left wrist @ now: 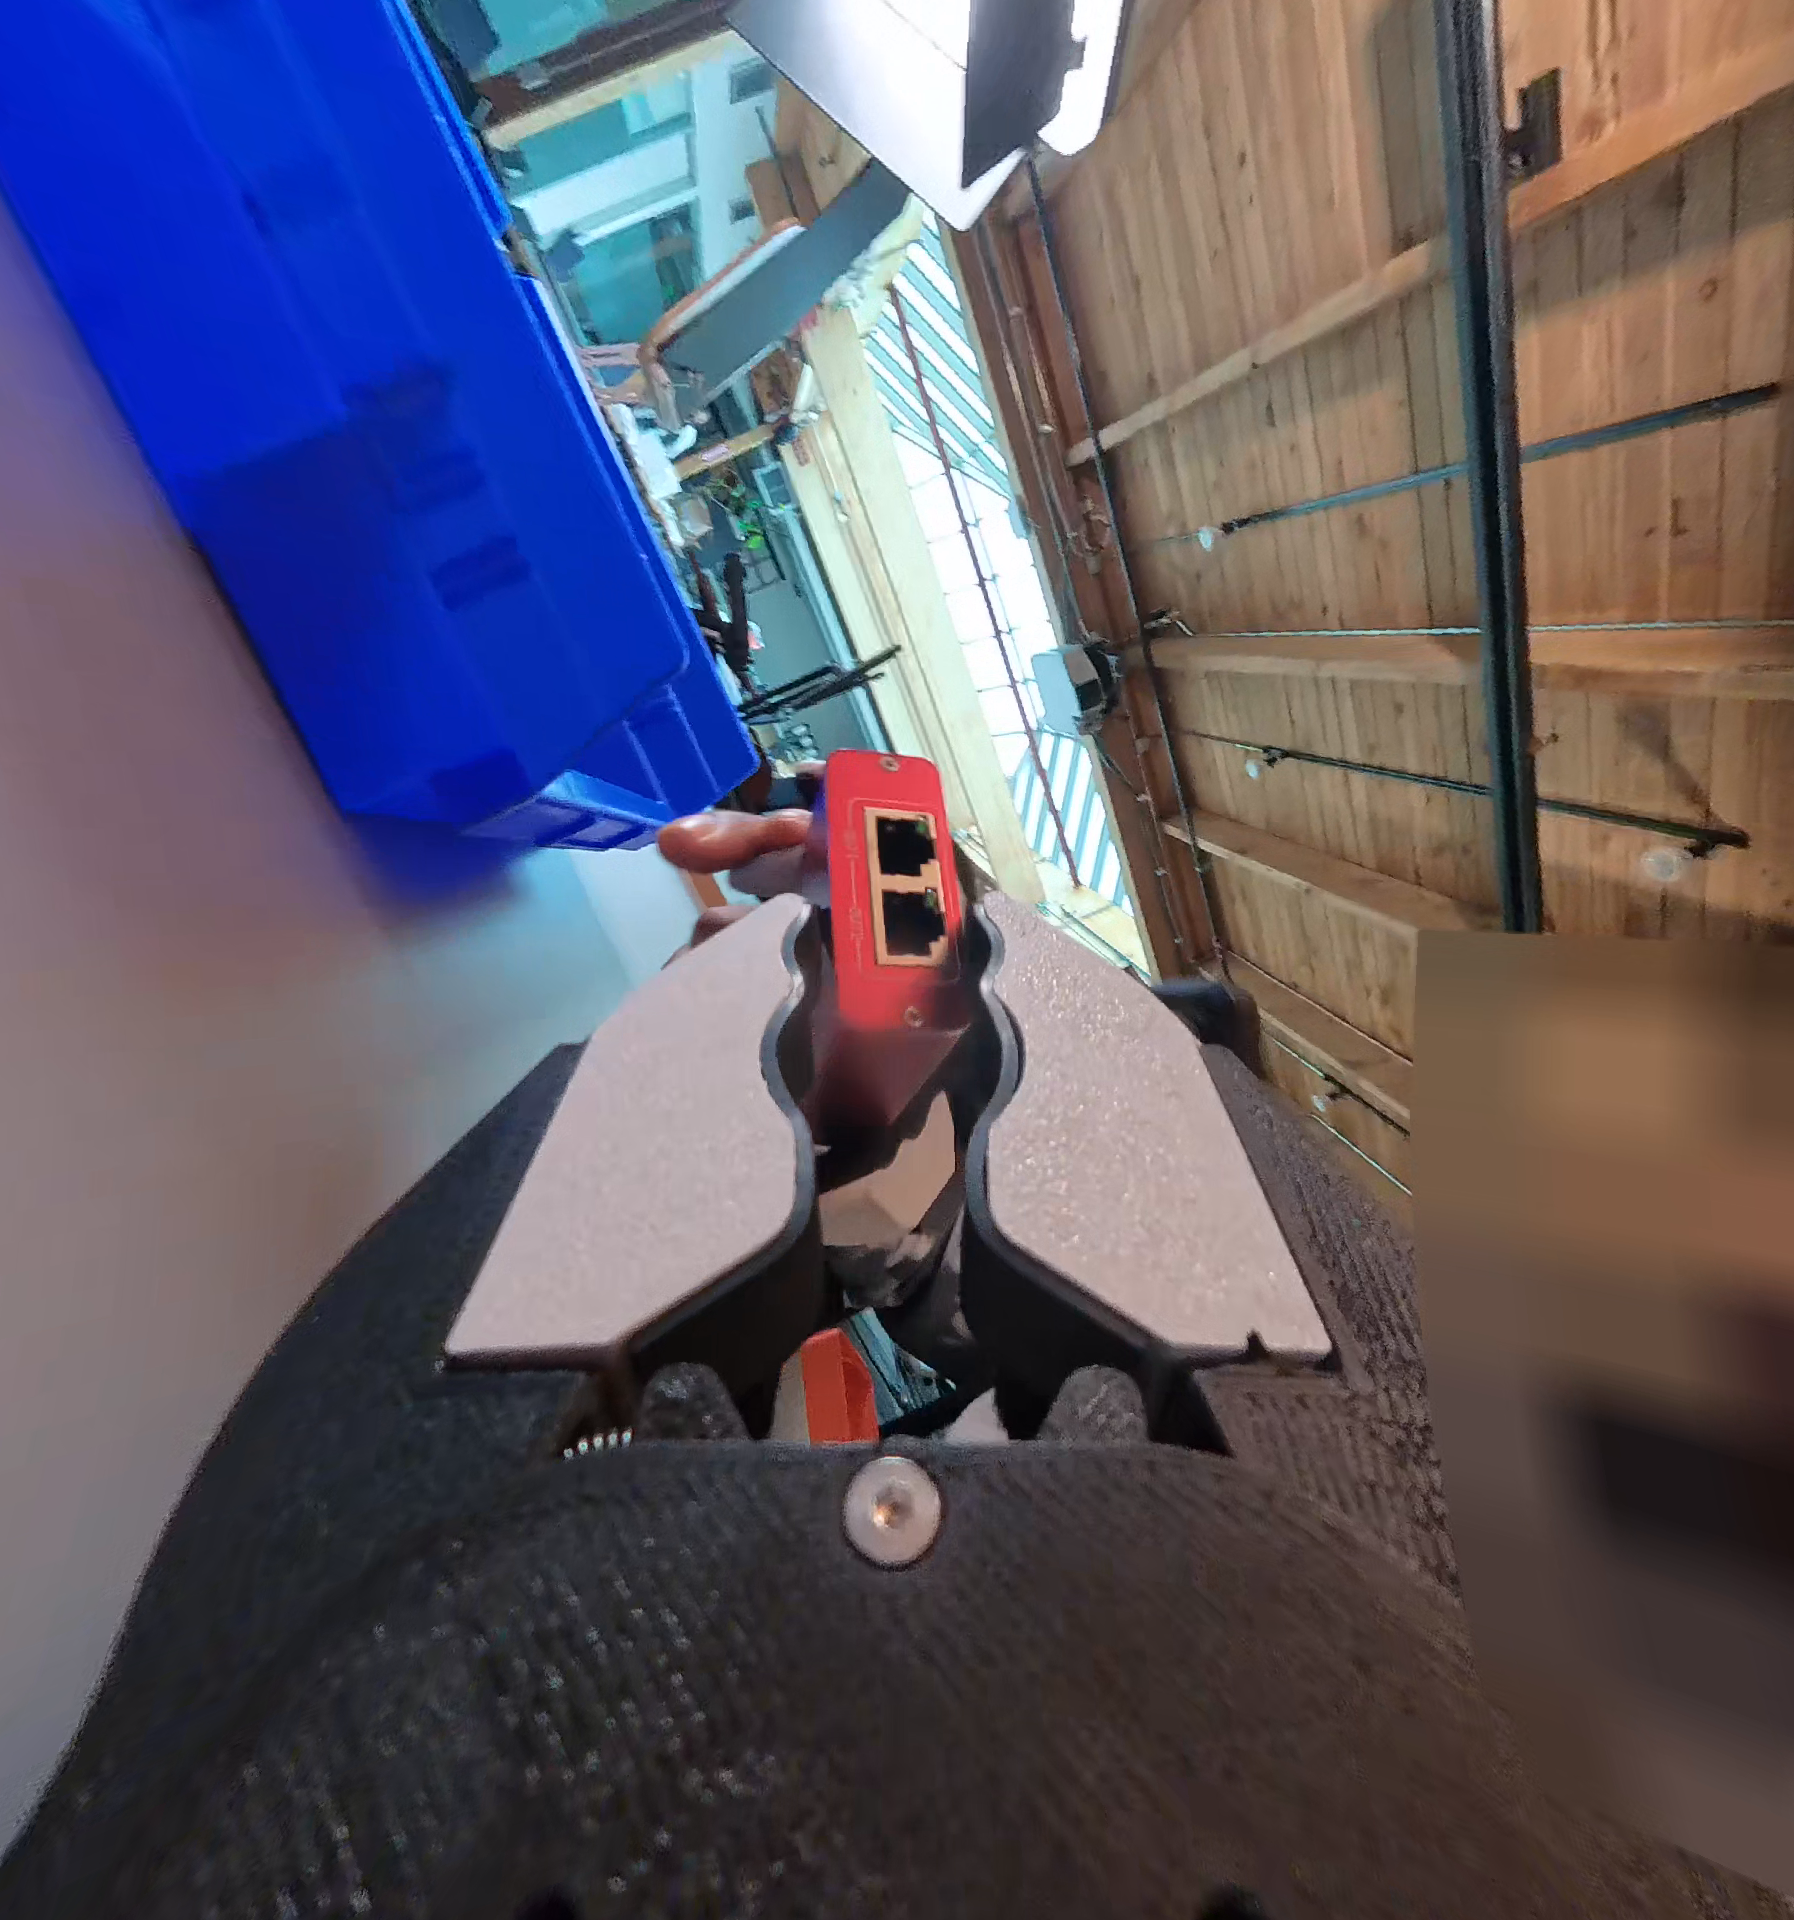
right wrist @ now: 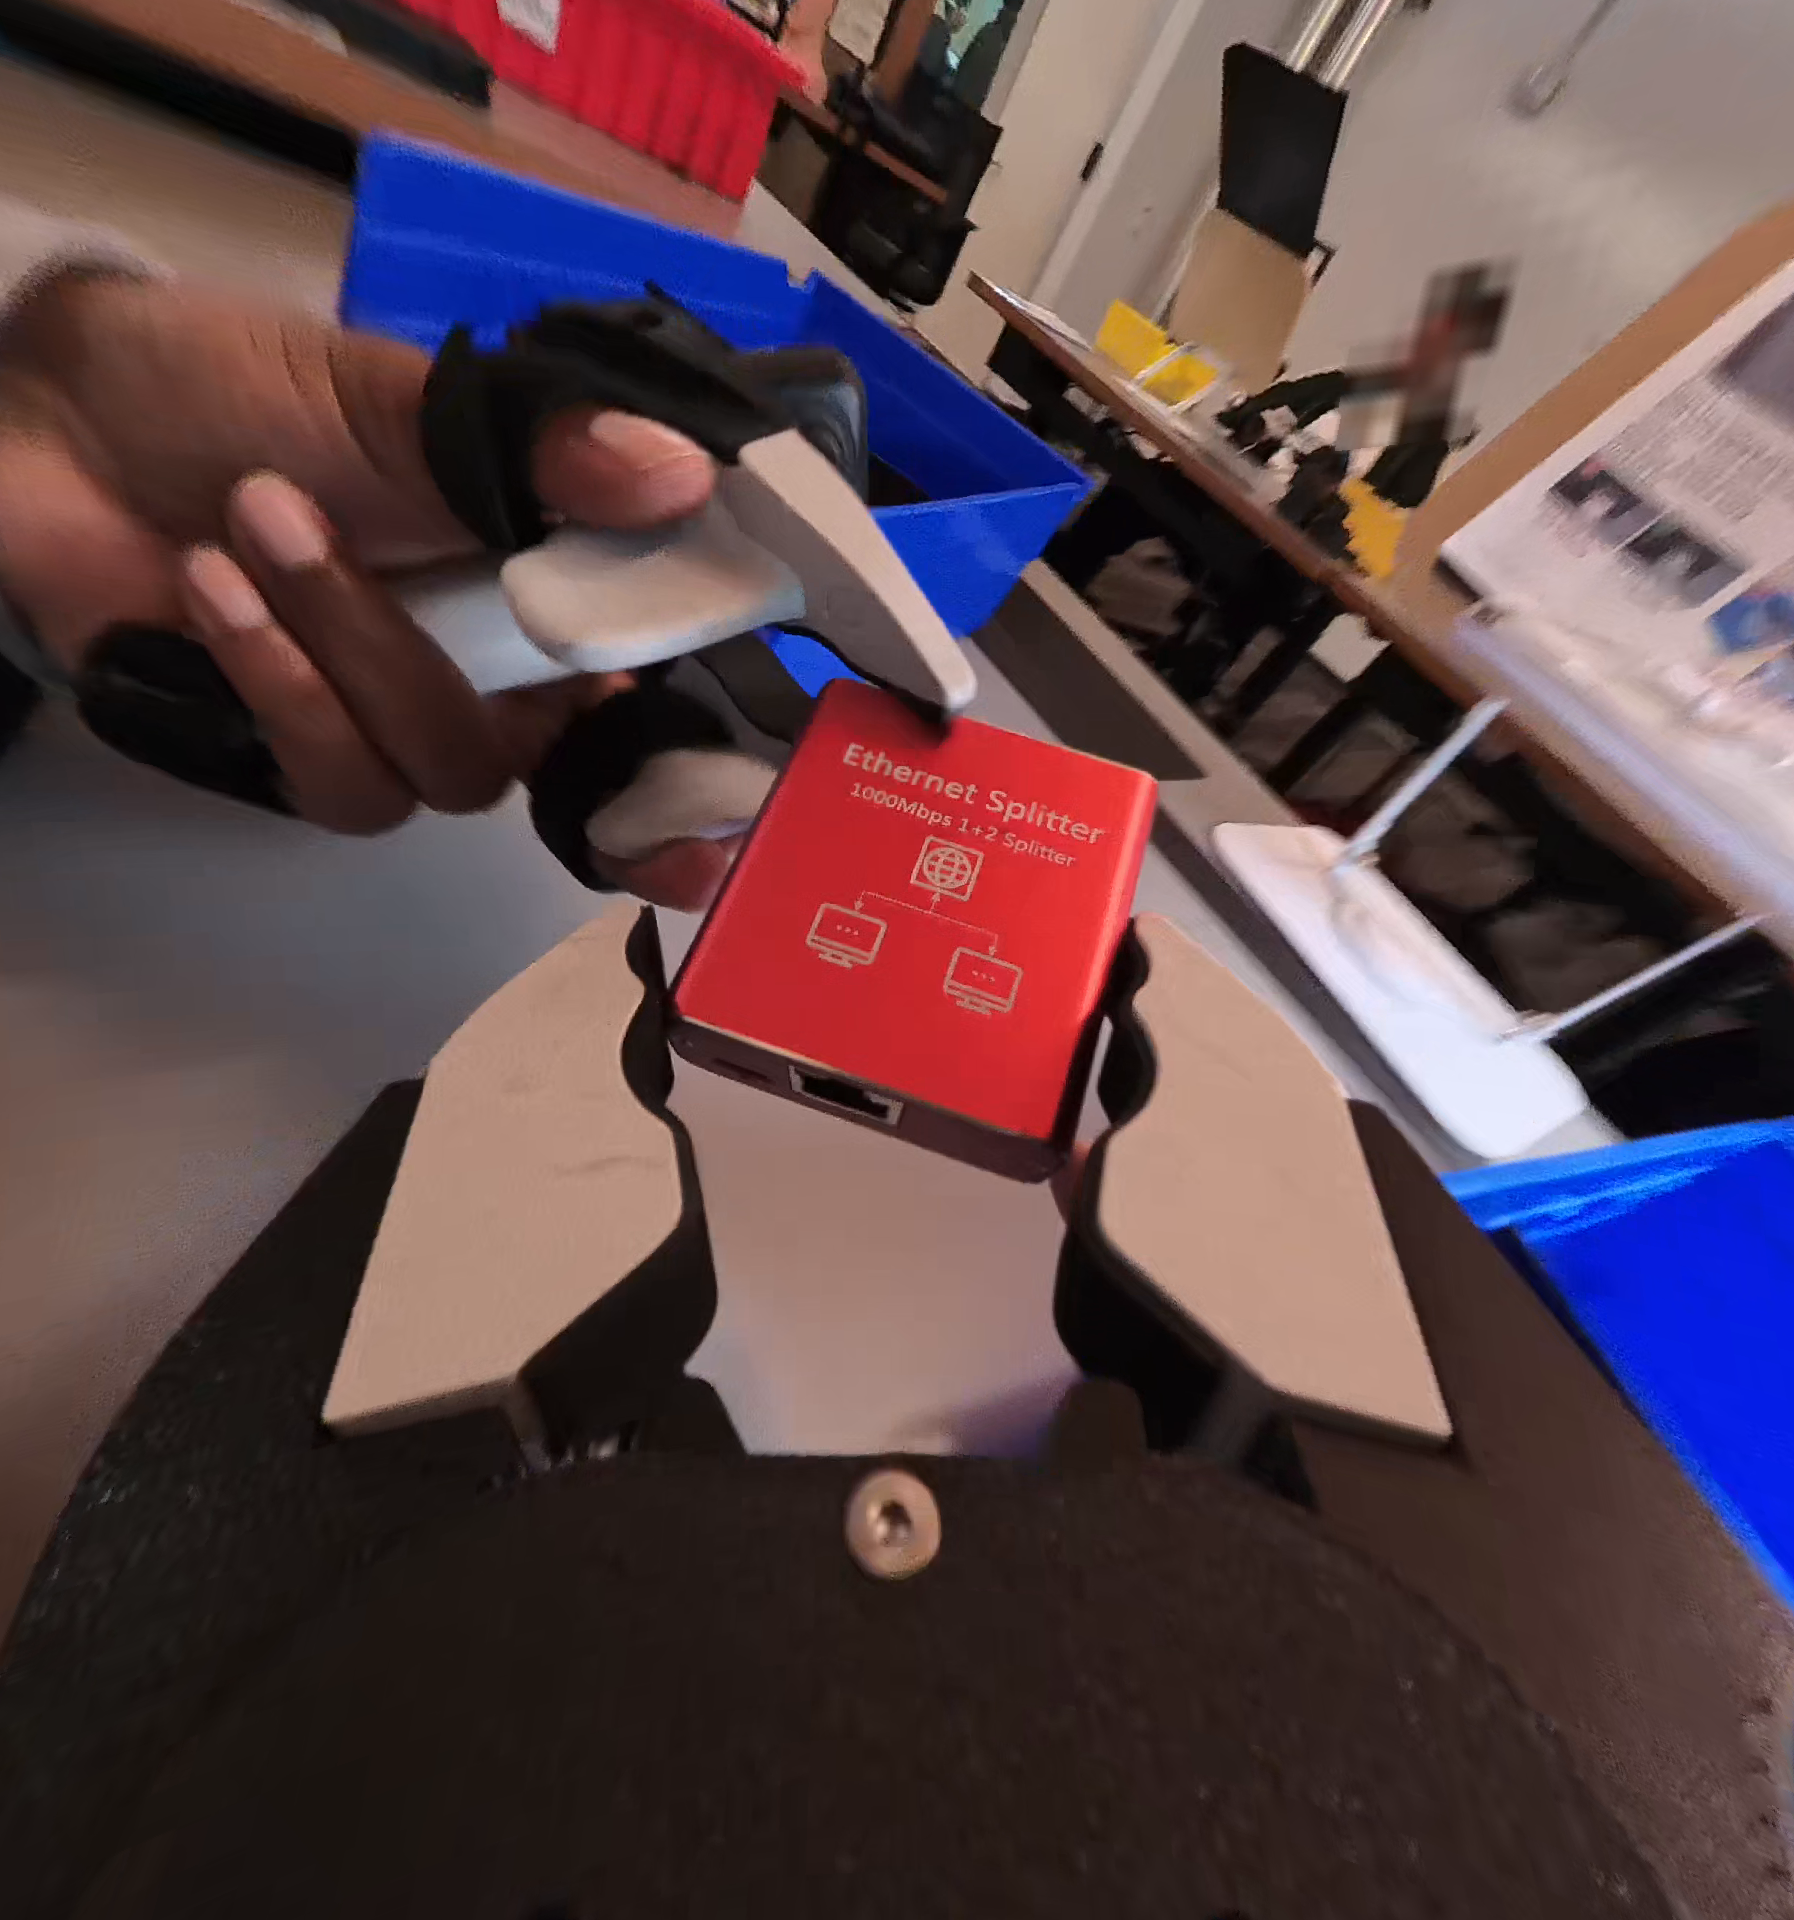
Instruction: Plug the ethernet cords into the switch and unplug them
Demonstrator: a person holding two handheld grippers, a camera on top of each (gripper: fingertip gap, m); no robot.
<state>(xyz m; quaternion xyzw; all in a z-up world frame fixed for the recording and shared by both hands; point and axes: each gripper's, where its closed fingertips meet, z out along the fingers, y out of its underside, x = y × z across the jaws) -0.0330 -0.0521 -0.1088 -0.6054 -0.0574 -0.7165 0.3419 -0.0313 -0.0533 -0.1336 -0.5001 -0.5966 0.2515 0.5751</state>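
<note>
— Where's the switch [right wrist: 914,925]?

— Off the grey counter [right wrist: 145,935], pinched at its two long edges by the right claw [right wrist: 888,1013], single-port end facing the camera.

— And the left claw [left wrist: 888,935]?

— Closed on the far end, the two-port face [left wrist: 901,883] showing between its tips. Blue bins [right wrist: 664,312] flank both sides; bare counter underneath.

workshop: blue bins [right wrist: 581,260], cluttered worktables [right wrist: 1111,343]
</note>
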